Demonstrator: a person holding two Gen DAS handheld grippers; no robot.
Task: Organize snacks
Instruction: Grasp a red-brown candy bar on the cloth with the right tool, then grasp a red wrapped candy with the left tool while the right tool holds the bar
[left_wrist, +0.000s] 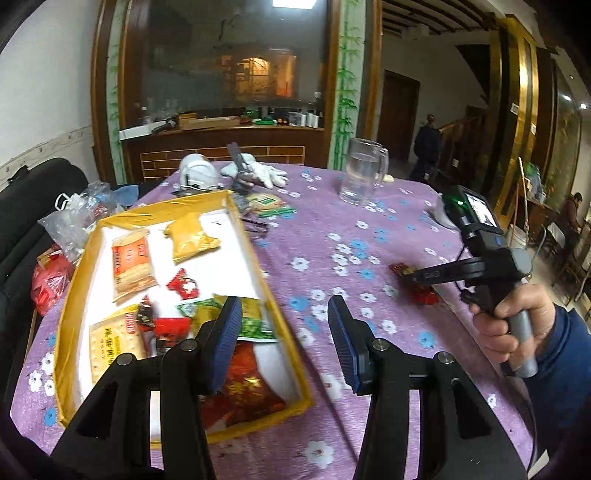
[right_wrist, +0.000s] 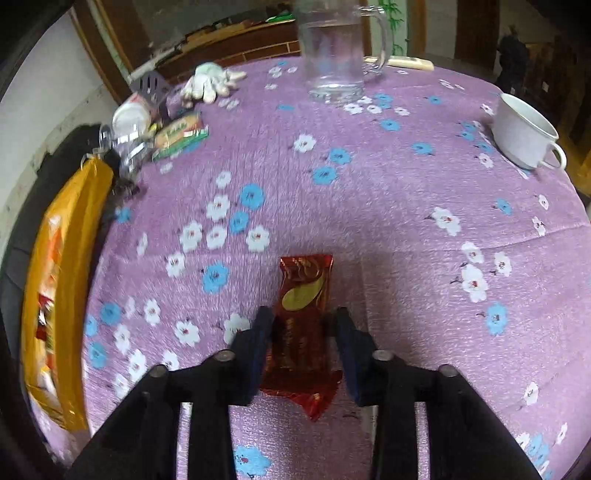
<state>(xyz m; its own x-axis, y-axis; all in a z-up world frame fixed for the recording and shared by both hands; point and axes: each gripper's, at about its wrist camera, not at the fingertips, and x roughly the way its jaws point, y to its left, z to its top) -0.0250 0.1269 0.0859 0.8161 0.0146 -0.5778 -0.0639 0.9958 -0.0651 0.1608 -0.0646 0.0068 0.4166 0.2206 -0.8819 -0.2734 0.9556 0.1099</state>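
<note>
Red snack packet (right_wrist: 303, 317) lies between right gripper (right_wrist: 303, 332) fingers, ungripped; left gripper (left_wrist: 284, 332) fingers empty, apart.

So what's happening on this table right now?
A person is sorting snacks into a yellow box on a purple flowered tablecloth. The right hand-held gripper is down over a red snack packet lying on the cloth, one finger on either side of it; whether the pads press it yet is unclear. The left hand-held gripper is open and empty above the box's near edge. Several packets already lie in the box.
</note>
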